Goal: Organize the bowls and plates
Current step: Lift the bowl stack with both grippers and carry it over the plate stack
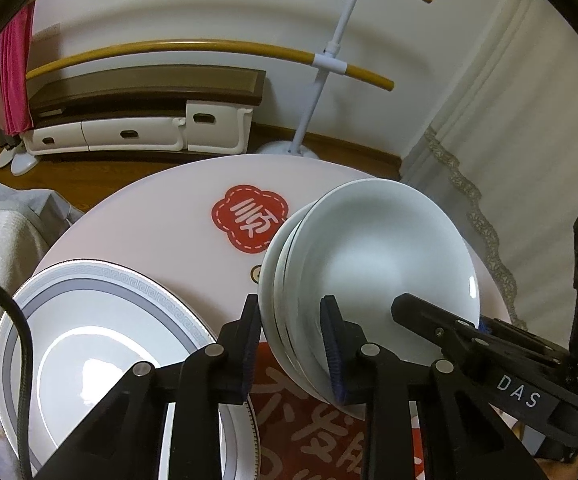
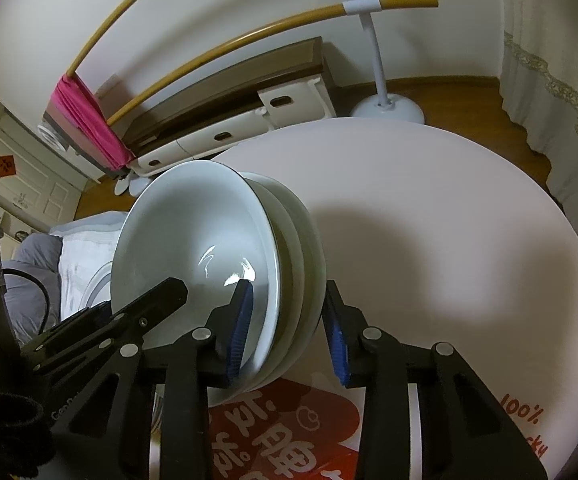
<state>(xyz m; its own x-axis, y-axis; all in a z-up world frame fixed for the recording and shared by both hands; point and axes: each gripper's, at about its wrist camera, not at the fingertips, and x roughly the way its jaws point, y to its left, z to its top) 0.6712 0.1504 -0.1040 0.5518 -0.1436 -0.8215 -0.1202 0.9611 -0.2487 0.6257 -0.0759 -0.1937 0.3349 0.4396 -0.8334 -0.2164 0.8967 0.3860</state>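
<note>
The round pink bench (image 2: 469, 208) fills most of what you see, with a red printed mat (image 1: 321, 432) lying at its near edge and a large plate with a grey patterned border (image 1: 101, 344) resting flat on the bench to your left. The thing you are working on is the stack of white bowls (image 1: 353, 272), three or so nested together, and you have it between both hands near the middle of the bench, above the red mat, tipped well over so the open side faces the right tool. Your left tool (image 1: 293, 344) is clenched across the rim of the stack, one pad on the outer wall and one inside the top bowl. Your right tool (image 2: 289, 328) straddles the opposite rim, its inner pad pressed inside the top bowl; the outer pad looks to sit just off the wall in this view, so I cannot tell whether that grip is fully seated. This looks like the carrying step, with the bowls gathered and the stack on its way to a resting place. The next move calls for levelling the stack, lowering it squarely onto the bench or the big plate, and letting go on both sides together so nothing slides.
</note>
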